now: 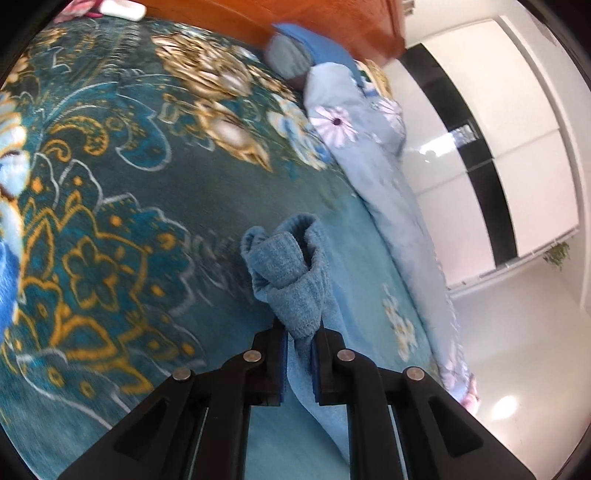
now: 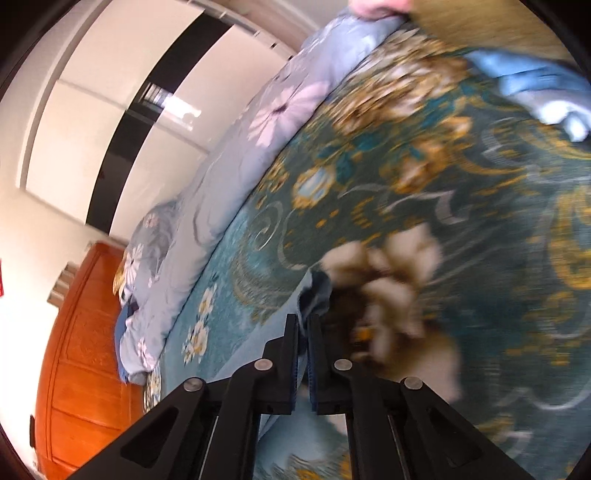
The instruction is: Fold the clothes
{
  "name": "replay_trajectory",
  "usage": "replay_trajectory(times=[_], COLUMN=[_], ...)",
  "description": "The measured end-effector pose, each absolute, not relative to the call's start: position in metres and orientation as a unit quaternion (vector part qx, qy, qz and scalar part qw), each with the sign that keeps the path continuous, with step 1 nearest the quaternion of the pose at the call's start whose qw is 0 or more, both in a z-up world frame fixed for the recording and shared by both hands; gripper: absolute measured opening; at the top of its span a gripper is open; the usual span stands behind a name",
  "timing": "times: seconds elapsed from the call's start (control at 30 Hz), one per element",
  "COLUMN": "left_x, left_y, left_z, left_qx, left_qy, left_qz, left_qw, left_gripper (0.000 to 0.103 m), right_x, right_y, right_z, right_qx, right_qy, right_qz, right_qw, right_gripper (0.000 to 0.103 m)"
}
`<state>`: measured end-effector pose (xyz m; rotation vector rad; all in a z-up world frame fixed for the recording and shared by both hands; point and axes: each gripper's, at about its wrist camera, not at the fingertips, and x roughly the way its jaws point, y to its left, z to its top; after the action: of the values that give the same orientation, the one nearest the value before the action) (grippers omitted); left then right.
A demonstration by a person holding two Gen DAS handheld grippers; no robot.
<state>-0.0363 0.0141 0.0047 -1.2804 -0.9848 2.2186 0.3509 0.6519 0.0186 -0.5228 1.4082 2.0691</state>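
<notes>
bed: teal floral blanket [image 1: 155, 184] | orange wooden headboard [image 1: 258, 18] | glossy white wardrobe [image 1: 517, 147]

No readable text or labels.

teal floral blanket [image 1: 155, 206] beside a pale quilt [image 1: 373, 155] and wooden headboard [image 1: 258, 18].

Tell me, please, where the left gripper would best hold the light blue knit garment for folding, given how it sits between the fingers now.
The left gripper is already shut on a bunched end of the blue knit garment, which sticks out rolled beyond the fingertips. For a clean fold I would probably regrip a flat edge or corner instead, coming in low along the patterned bedspread, since the bunched roll hides the seam lines.
</notes>
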Motion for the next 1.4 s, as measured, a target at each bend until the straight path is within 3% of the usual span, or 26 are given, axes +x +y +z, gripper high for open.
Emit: replay_trajectory(times=[0.23, 0.4, 0.5, 0.57, 0.63, 0.7, 1.0, 1.07, 1.1, 1.13, 1.27, 1.4], left_x=[-0.033, -0.035, -0.035, -0.034, -0.029, -0.024, 0.001, 0.003, 0.004, 0.004, 0.004, 0.002], left_y=[0.010, 0.017, 0.020, 0.019, 0.017, 0.015, -0.010, -0.012, -0.013, -0.014, -0.022, -0.026], left_z=[-0.011, -0.014, -0.015, -0.015, -0.013, -0.011, 0.000, 0.001, 0.002, 0.003, 0.010, 0.010], left_qx=[-0.474, -0.483, -0.491, -0.501, -0.506, -0.509, -0.518, -0.514, -0.512, -0.509, -0.496, -0.492], left_qy=[-0.356, -0.328, -0.313, -0.300, -0.283, -0.267, -0.241, -0.245, -0.248, -0.251, -0.255, -0.260], left_qz=[0.782, 0.792, 0.795, 0.794, 0.797, 0.801, 0.802, 0.801, 0.802, 0.802, 0.809, 0.810], left_qw=[0.194, 0.180, 0.172, 0.170, 0.167, 0.167, 0.178, 0.183, 0.185, 0.185, 0.183, 0.185], left_gripper=[0.011, 0.012, 0.020, 0.038, 0.045, 0.051, 0.056, 0.056, 0.056, 0.056, 0.056, 0.056], right_x=[0.428, 0.416, 0.393, 0.384, 0.375, 0.369, 0.346, 0.342, 0.340, 0.339, 0.330, 0.307], right_y=[0.661, 0.647, 0.637, 0.635, 0.633, 0.631, 0.631, 0.632, 0.633, 0.633, 0.633, 0.620], right_z=[0.012, 0.012, 0.010, 0.005, -0.002, -0.006, -0.025, -0.027, -0.027, -0.027, -0.009, 0.040], right_qx=[-0.174, -0.193, -0.205, -0.210, -0.216, -0.217, -0.209, -0.207, -0.210, -0.213, -0.215, -0.227], right_qy=[0.554, 0.535, 0.522, 0.527, 0.536, 0.537, 0.576, 0.579, 0.579, 0.580, 0.559, 0.480], right_qz=[0.745, 0.770, 0.783, 0.781, 0.774, 0.772, 0.745, 0.741, 0.739, 0.737, 0.750, 0.798], right_qw=[0.329, 0.289, 0.270, 0.262, 0.259, 0.263, 0.265, 0.268, 0.272, 0.275, 0.283, 0.284], right_gripper=[0.000, 0.004, 0.004, 0.009, 0.037, 0.044, 0.044, 0.036, 0.020, 0.010, 0.008, 0.008])
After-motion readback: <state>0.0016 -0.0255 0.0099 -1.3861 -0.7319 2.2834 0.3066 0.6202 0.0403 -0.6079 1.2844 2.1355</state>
